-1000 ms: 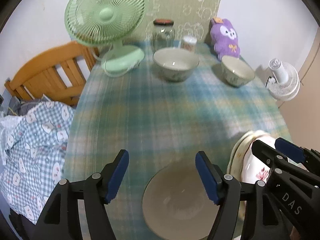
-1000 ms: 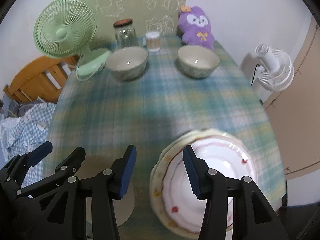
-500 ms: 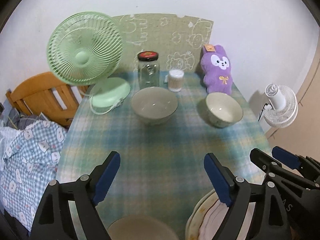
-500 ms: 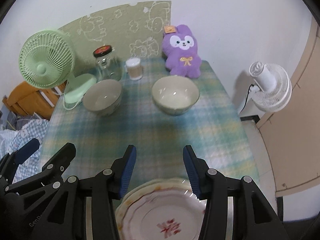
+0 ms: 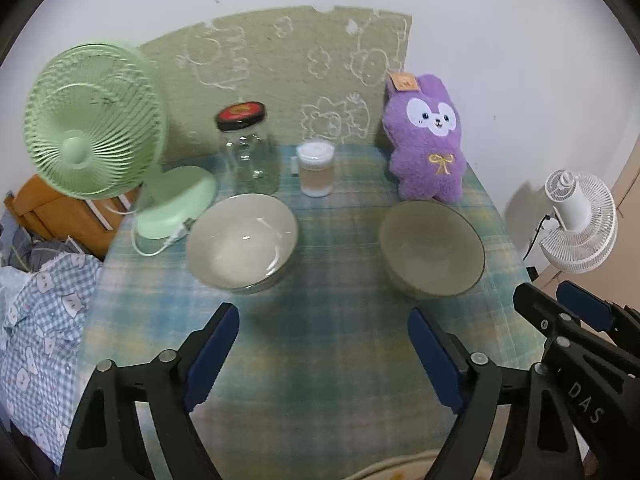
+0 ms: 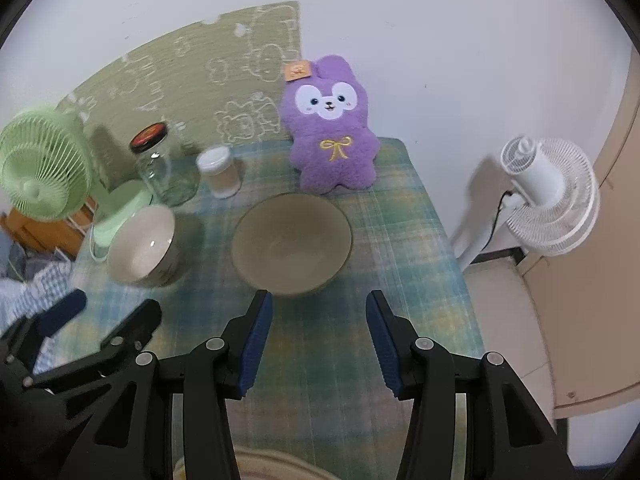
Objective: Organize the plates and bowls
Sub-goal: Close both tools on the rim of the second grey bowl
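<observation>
Both tongs gape empty, left tongs [image 5: 322, 354] having just widened; I'd straddle the right bowl's [image 6: 292, 244] near rim squarely with right tongs [image 6: 319, 338].

Both grippers were held above the near part of the surface [image 5: 320, 360], pointing steeply downward toward it, side by side. The left gripper [image 5: 324, 356] stood with jaws spread wide, having just been opening, nothing between its blue pads [image 5: 212, 354]. The right gripper [image 6: 318, 340] stood to its right over the same surface, jaws parted at a moderate gap, nothing between them, pads touching nothing.
</observation>
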Available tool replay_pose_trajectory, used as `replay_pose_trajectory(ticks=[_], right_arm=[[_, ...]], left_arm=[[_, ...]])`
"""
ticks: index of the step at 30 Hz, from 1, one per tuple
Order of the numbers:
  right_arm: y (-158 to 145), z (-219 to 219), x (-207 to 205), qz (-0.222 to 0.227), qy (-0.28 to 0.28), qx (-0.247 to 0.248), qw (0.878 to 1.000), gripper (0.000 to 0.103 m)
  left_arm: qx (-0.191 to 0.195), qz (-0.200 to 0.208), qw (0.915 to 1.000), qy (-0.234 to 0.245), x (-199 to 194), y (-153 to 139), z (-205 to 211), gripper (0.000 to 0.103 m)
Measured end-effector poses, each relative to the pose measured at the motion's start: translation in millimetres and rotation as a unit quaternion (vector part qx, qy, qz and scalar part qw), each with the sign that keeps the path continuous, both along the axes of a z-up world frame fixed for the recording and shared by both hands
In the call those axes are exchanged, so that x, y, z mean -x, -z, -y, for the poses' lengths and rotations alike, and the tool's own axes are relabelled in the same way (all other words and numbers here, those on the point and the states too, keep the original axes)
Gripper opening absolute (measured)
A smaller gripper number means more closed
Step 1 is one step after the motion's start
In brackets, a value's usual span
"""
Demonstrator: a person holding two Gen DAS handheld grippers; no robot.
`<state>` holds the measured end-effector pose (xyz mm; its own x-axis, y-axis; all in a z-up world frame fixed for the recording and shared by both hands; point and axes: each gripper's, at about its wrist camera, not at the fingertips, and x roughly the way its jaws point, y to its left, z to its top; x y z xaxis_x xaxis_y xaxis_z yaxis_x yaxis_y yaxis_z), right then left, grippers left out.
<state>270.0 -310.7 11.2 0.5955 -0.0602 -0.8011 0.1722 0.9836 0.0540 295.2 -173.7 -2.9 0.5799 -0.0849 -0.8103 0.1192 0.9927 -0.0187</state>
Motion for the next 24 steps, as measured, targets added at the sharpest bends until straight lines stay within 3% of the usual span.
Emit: replay_pose_trajectory(ticks=[5, 10, 16, 22, 24], right_arm=[[11.1, 20.1, -29.6, -0.002, 0.0, 0.002, 1.0, 0.052], [27.8, 39.7, -54.8, -0.009, 0.013, -0.007, 1.0, 0.052], [50.8, 54.1, -81.9, -0.021, 0.015, -0.008, 1.0, 0.052], [72.7, 54.3, -103.1, -0.037, 0.001, -0.011, 0.999, 0.052], [78.1, 52.6, -107.9, -0.041, -0.002, -0.013, 0.999, 0.045]], left_arm=[[-0.023, 0.007, 0.9997, 0.007, -20.7, 9.3, 24.5, 0.085], [-0.02, 0.008, 0.9997, 0.011, -47.0, 24.3, 42.3, 0.084], [-0.025, -0.003, 0.9994, 0.025, -73.8, 45.4, 58.6, 0.076], [-0.022, -0.023, 0.9991, 0.028, -93.6, 68.1, 66.6, 0.058], [-0.021, -0.034, 0.9988, 0.028, -98.9, 75.6, 69.6, 0.051]])
